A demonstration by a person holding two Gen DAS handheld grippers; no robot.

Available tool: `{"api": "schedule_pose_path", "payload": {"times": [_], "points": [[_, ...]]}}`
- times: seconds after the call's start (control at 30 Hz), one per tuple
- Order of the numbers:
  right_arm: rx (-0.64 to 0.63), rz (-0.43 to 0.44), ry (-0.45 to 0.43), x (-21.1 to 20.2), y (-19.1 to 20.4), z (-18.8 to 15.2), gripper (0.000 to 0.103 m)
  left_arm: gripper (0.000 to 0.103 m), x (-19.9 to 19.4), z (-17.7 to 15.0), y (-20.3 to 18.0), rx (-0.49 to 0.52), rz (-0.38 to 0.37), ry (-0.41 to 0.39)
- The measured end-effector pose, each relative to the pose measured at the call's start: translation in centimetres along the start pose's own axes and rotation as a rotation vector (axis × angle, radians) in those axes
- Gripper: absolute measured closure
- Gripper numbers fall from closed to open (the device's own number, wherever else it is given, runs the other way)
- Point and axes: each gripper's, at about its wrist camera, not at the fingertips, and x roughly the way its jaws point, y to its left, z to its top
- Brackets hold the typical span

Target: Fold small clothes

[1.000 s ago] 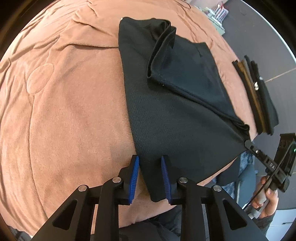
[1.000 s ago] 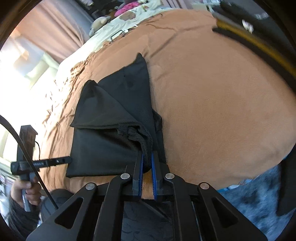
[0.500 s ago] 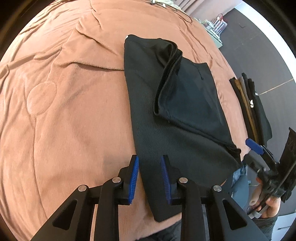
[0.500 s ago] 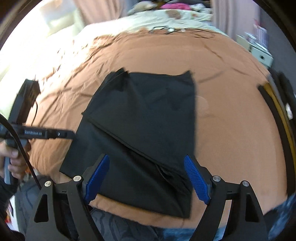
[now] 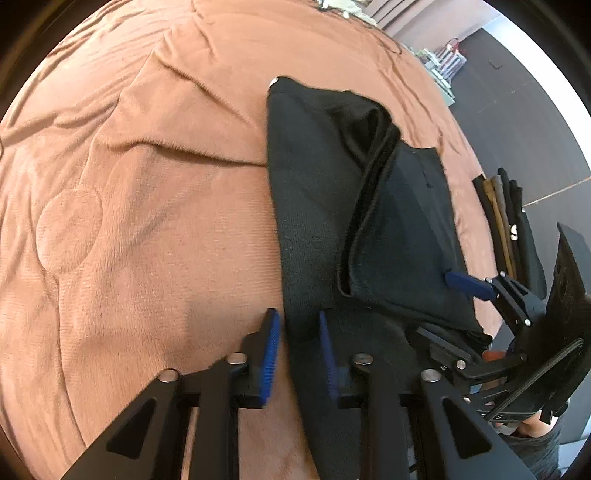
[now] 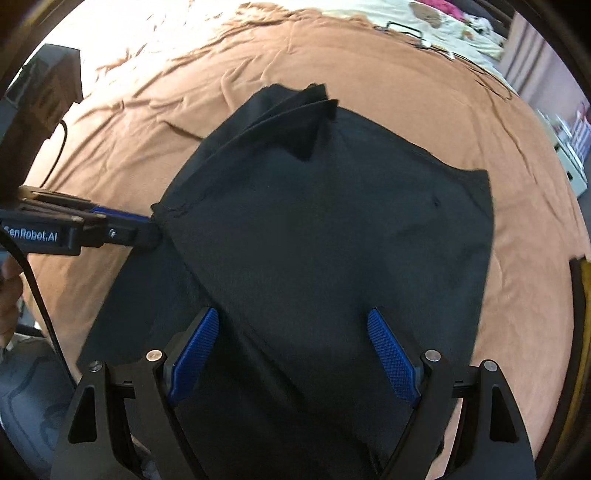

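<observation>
A black garment (image 5: 325,206) lies partly folded on the brown blanket (image 5: 147,184), one flap laid over its right half. It also fills the middle of the right wrist view (image 6: 332,229). My left gripper (image 5: 297,345) is open, its jaws a little apart, straddling the garment's near left edge. It shows at the left of the right wrist view (image 6: 147,236), touching the cloth's left corner. My right gripper (image 6: 293,352) is wide open and empty above the garment's near part. One of its blue fingertips (image 5: 467,284) shows in the left wrist view over the folded flap.
A stack of folded dark and tan clothes (image 5: 506,221) lies at the blanket's right edge. Beyond that edge is dark floor (image 5: 517,110). A pale patterned cover (image 6: 443,22) lies at the far end of the bed. Shelving (image 6: 569,147) stands at the right.
My right gripper let go of the garment's corner, opened wide and moved up over the cloth. My left gripper slid forward along the garment's left edge, still open.
</observation>
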Motion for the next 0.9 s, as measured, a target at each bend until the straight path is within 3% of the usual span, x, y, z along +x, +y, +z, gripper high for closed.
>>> {"api": "schedule_pose_path", "payload": {"times": [0.5, 0.73, 0.9], "points": [[0.107, -0.066, 0.023, 5.1, -5.3, 5.0, 0.021, 0.088, 0.6, -0.1, 0.7, -0.008, -0.030, 0.002], [0.193, -0.120, 0.021, 5.6, -9.0, 5.5, 0.021, 0.088, 0.5, 0.2, 0.7, -0.006, -0.027, 0.009], [0.337, -0.125, 0.014, 5.8, -13.3, 4.5, 0.021, 0.088, 0.4, 0.3, 0.5, -0.005, -0.022, 0.012]]}}
